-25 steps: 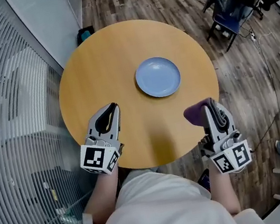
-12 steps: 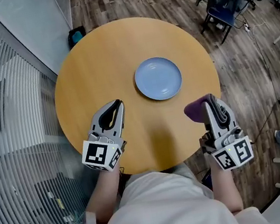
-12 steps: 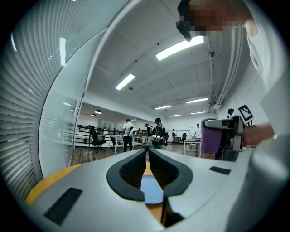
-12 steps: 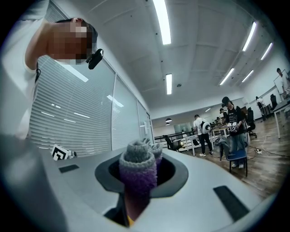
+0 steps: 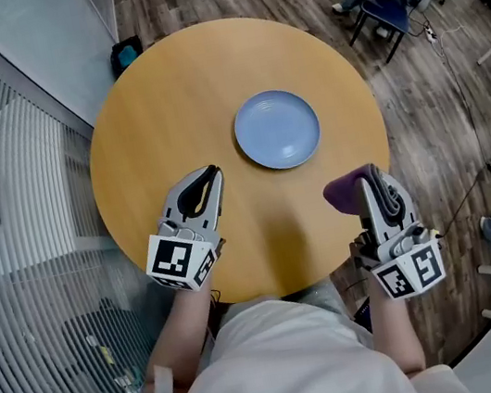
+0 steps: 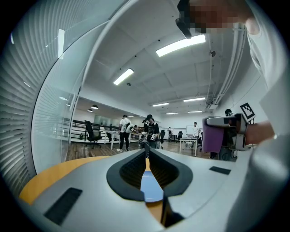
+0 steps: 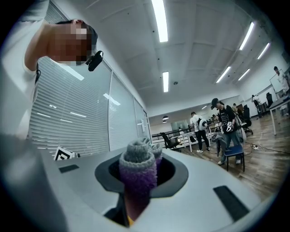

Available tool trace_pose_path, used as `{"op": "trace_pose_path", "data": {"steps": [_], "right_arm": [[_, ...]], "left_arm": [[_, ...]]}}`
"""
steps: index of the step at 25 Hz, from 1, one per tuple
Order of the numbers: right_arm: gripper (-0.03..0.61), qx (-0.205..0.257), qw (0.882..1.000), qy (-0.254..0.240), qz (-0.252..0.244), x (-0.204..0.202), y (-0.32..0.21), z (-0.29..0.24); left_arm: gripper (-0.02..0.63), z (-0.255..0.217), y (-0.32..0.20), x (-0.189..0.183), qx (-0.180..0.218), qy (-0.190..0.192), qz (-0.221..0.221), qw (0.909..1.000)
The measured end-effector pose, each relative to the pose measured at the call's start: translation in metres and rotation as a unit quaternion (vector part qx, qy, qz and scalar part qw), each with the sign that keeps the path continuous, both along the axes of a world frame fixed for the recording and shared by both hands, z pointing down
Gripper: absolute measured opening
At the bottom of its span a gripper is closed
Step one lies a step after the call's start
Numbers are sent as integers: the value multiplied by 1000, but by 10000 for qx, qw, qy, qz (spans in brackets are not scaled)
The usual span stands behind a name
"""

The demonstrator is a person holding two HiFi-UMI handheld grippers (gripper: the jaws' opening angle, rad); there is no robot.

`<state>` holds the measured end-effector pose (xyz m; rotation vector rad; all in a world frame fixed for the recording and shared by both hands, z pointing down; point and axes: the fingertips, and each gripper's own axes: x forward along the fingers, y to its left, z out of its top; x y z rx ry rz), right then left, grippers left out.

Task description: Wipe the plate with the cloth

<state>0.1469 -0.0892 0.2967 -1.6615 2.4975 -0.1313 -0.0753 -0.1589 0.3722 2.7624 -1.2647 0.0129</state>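
Note:
A pale blue plate (image 5: 277, 129) lies empty right of the middle of the round wooden table (image 5: 171, 91). My left gripper (image 5: 212, 172) hovers over the table near its front edge, left of and short of the plate, jaws shut with nothing between them. In the left gripper view the plate (image 6: 148, 186) shows through the slit behind the closed tips. My right gripper (image 5: 371, 175) is at the table's front right edge, shut on a rolled purple and grey cloth (image 5: 348, 191). The cloth (image 7: 136, 174) fills the jaws in the right gripper view. Both grippers point level.
A glass wall with blinds (image 5: 8, 185) runs along the left. On the wooden floor stand a blue chair (image 5: 382, 11) at the back right and a dark bag (image 5: 126, 52) by the table's far left. Several people stand far off in the office.
My left gripper has moved forward over the table towards the plate. The right gripper with the cloth has edged slightly forward. Both stay shut.

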Motion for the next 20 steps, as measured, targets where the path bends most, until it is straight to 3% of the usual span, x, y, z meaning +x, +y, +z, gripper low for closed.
{"op": "trace_pose_path", "data": {"steps": [6,20], "right_arm": [[87,-88,9999,-51,-52,-3,-14,6],[87,-368,9993,-40,25,7,-40,37]], "left_arm": [[34,1,-13,2,105,-67,-8,9999],[34,48,-58,17,-227,-357,103,9991]]}}
